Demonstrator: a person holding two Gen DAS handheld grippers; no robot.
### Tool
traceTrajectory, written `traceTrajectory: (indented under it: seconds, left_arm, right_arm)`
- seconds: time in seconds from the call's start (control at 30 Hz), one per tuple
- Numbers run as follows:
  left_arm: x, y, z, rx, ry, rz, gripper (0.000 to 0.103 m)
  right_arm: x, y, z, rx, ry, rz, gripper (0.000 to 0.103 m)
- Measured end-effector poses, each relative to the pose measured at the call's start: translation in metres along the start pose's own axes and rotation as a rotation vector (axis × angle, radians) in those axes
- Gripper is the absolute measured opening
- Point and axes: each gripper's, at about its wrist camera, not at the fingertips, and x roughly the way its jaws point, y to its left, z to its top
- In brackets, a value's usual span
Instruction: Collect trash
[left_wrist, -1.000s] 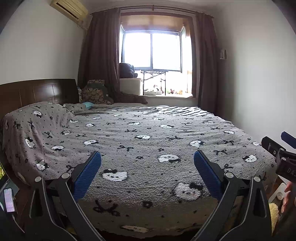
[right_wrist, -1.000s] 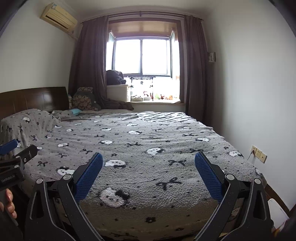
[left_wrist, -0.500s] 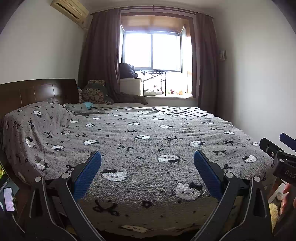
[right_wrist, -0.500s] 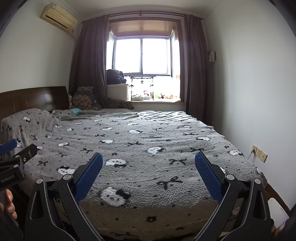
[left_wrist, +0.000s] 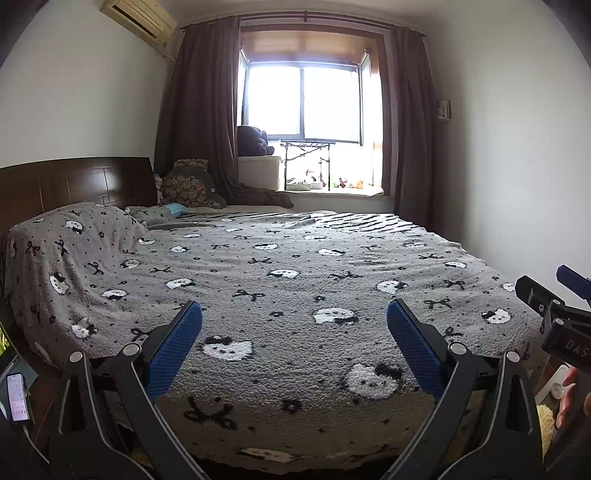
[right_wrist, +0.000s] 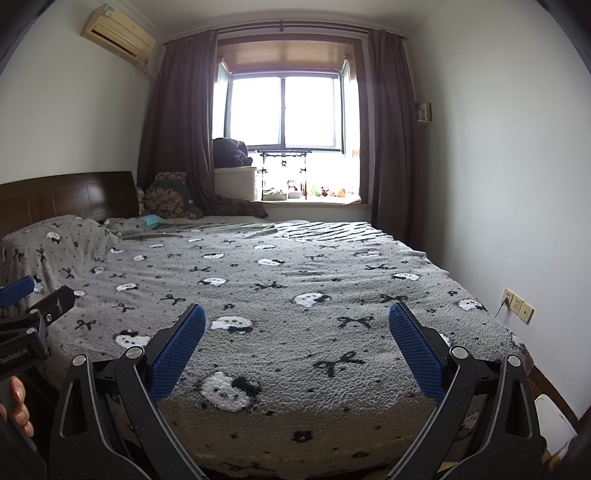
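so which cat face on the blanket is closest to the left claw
The white cat face with the black bow, just inside the left claw's right finger; the others lie farther up the blanket.

Bed (left_wrist: 461, 280) – grey cat-and-bow blanket (left_wrist: 295, 295) spread over it, patterned cushion (left_wrist: 186, 184) at far end
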Motion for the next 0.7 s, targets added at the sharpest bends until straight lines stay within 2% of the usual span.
traceTrajectory:
  seconds: [0.5,0.7]
  left_arm:
    - [-0.0015,-0.004,0.0004,-0.007,0.005,0.009,0.095]
    - [-0.0003,-0.0035,-0.0001,-0.012,0.003,0.042,0.095]
  right_arm:
    - [0.0034,0.0024,-0.0028,-0.012,0.007,-0.005,0.1]
    - [0.0026,0.0024,-0.0031,-0.014,0.008,-0.006,0.1]
